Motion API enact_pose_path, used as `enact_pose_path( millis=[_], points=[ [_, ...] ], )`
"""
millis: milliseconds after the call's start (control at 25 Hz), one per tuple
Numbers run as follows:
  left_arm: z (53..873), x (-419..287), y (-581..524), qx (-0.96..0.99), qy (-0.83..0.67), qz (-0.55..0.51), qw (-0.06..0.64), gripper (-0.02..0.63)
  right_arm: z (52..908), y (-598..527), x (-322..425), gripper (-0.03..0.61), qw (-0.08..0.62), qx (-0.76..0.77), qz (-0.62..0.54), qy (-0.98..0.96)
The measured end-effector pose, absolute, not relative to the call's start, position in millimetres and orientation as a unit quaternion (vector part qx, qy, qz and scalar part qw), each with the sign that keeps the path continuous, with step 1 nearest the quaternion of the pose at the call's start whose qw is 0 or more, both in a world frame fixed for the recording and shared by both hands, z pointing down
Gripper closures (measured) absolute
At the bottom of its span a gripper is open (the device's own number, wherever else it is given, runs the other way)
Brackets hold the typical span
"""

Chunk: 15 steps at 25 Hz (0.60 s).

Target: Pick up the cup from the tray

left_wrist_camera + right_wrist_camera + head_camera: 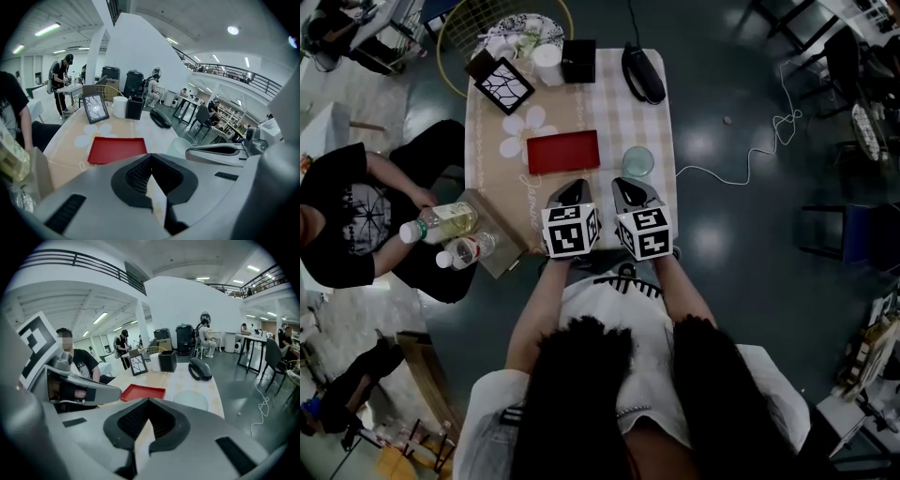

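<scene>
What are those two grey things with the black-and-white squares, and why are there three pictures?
A person holds two hand tools, each ending in a claw; the squared cubes are part of them. The head view comes from a camera on the person's head, looking down: the left claw and right claw sit side by side, both closed and empty. The other two pictures come from small cameras riding on each claw. On the table lie a red tray, a clear cup beside it, not on it, a picture frame and a black box.
</scene>
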State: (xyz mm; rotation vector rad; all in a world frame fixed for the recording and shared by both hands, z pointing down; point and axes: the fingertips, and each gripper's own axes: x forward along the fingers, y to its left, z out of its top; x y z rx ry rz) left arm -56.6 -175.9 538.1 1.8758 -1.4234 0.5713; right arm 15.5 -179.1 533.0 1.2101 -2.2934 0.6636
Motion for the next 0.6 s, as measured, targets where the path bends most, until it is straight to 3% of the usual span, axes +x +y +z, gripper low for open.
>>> enact_pose_path(
  millis=[200,600],
  points=[
    [543,-54,-165,0.722,-0.551,0.223,0.356,0.609,544,-173,14,0.572,0.263,0.436,0.234,-0.828],
    [554,-56,-157,0.716,-0.549,0.230,0.363,0.609,553,-171,14,0.572,0.263,0.440,0.263,-0.817]
  ],
)
